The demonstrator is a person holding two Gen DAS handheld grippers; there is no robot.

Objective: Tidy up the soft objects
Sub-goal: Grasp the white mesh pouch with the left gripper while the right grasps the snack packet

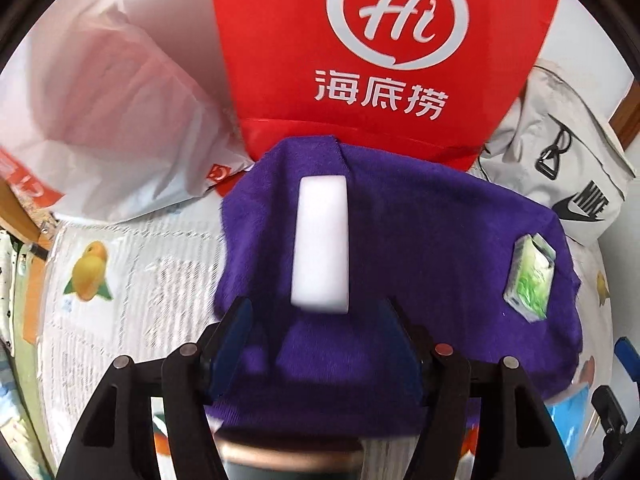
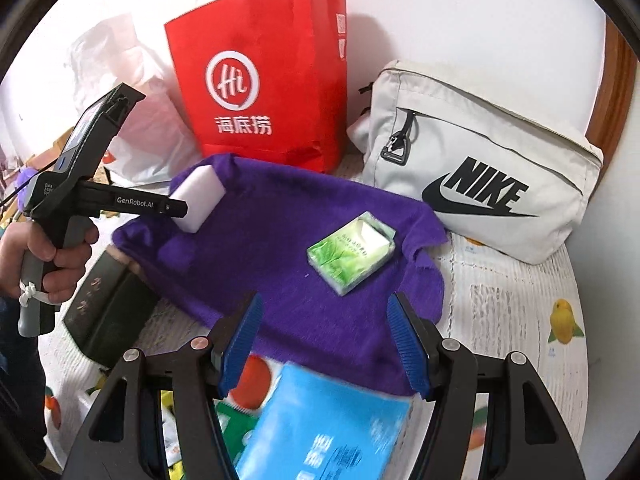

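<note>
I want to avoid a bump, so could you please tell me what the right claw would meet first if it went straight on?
Probably the purple cloth just ahead of the open right claw, with the green tissue pack close beyond; depth is hard to judge.

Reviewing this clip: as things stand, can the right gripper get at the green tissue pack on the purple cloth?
Probably yes. The right gripper is open and empty, and the green tissue pack lies flat on the purple cloth just ahead of it, with only bare cloth between. The left gripper is off at the white sponge.
</note>
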